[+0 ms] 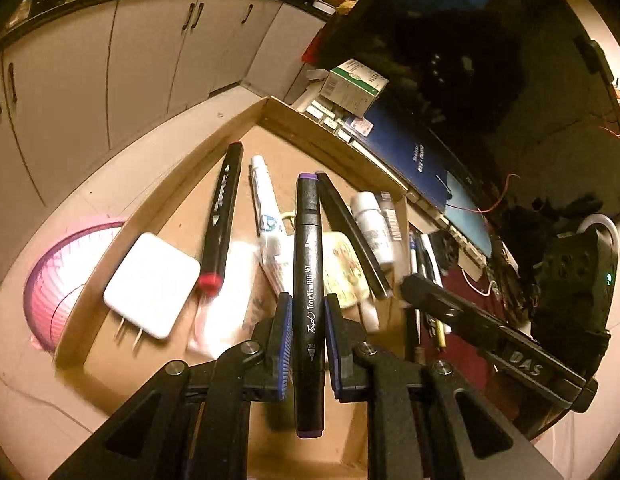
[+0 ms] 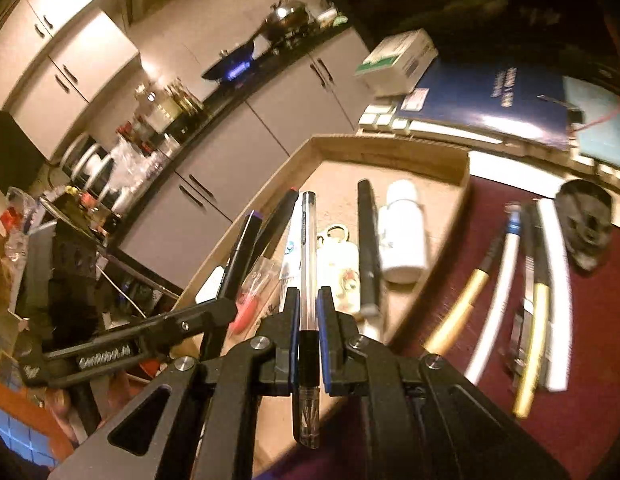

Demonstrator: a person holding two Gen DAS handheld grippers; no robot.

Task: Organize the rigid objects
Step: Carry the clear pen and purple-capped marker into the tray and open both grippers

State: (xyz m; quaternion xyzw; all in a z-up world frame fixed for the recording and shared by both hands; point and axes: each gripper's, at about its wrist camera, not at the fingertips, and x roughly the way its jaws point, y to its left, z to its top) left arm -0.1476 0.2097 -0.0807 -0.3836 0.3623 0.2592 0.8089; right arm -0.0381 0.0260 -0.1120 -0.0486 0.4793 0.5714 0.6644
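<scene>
My left gripper [image 1: 308, 322] is shut on a black marker with purple ends [image 1: 308, 280], held lengthwise above a shallow cardboard box [image 1: 294, 124]. My right gripper [image 2: 308, 320] is shut on a clear ballpoint pen [image 2: 308, 264] over the same box [image 2: 389, 150]. In the box lie a red-capped black marker [image 1: 222, 216], a white charger plug [image 1: 152, 284], a white tube [image 1: 266, 204], a black stick [image 1: 349, 232] and a white bottle [image 2: 401, 236]. The other gripper shows in each view: the right one [image 1: 409, 286] at the right of the left wrist view, and the left one [image 2: 226, 304], with its marker, at the left of the right wrist view.
Several pens and markers [image 2: 525, 304] lie on a dark red mat [image 2: 461, 280] right of the box, beside a black skull figure [image 2: 587, 228]. A blue book [image 2: 489, 96] and a small carton [image 2: 397, 60] sit behind. A pink basket [image 1: 66, 276] stands on the floor at the left.
</scene>
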